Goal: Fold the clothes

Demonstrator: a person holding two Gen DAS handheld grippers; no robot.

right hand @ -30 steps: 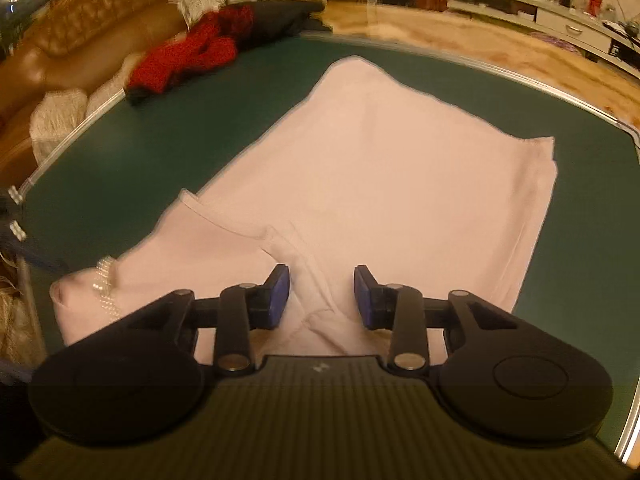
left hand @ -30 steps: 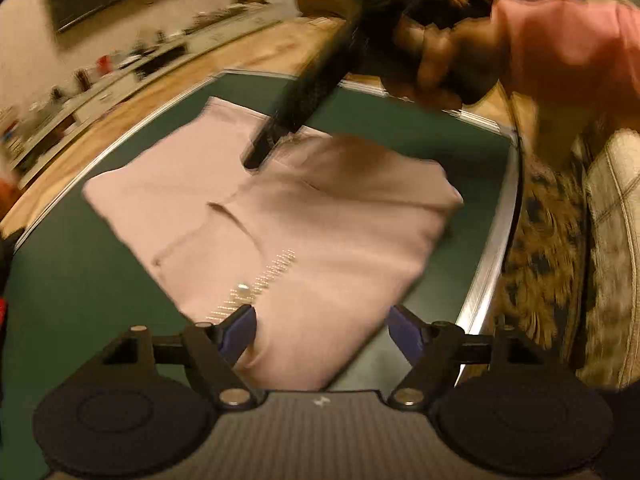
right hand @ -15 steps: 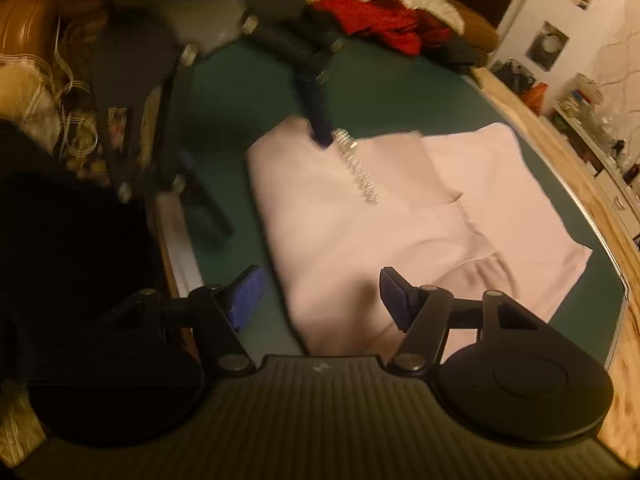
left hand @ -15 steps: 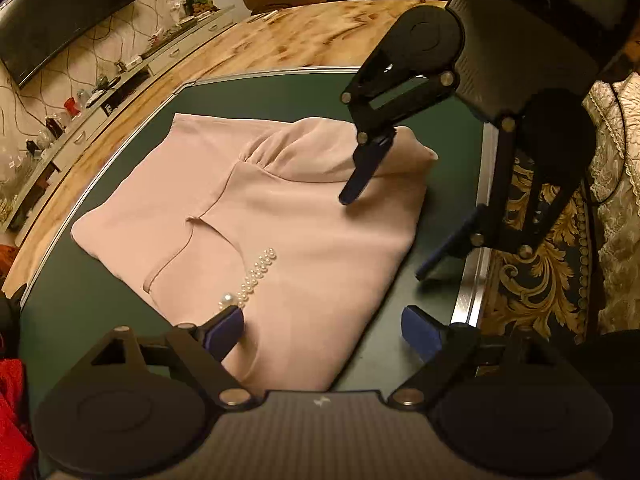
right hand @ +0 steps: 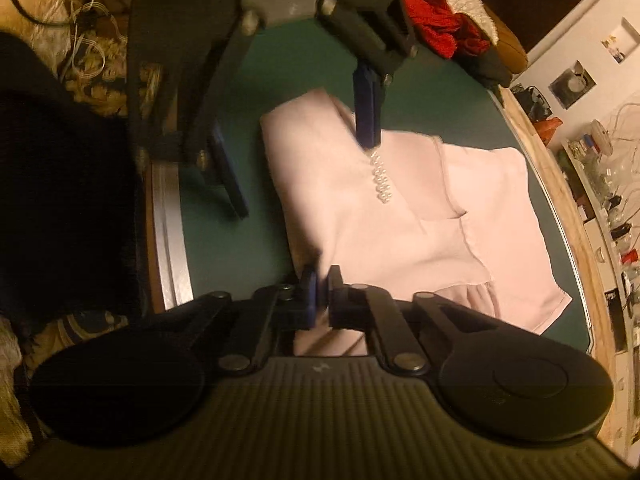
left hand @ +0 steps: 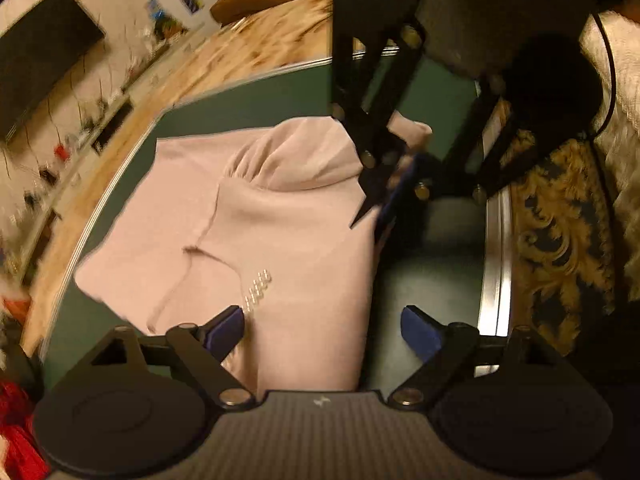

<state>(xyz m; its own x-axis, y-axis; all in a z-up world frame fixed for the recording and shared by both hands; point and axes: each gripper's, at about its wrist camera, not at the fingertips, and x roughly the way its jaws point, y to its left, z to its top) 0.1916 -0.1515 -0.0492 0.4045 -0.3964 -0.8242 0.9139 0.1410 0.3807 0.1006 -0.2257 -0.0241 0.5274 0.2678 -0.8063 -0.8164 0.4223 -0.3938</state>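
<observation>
My pink top (left hand: 288,216) lies folded on the green tabletop (left hand: 256,104), with little pearls (left hand: 258,290) near its neck. It runs long from me toward the far edge. My right claw (right hand: 320,286) pinches its edge. My left claw (left hand: 320,330) is closing over the cloth, not pressing.

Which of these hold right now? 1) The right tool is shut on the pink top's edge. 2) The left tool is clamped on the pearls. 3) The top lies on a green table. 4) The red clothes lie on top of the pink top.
1) True: the right tool is pinched on the edge of the pink top.
2) False: the left tool is wide, closing, straddling the top's corner; one finger sits beside the pearls, not gripping them.
3) True: green table.
4) False: the red clothes lie apart, at the table's far edge.
</observation>
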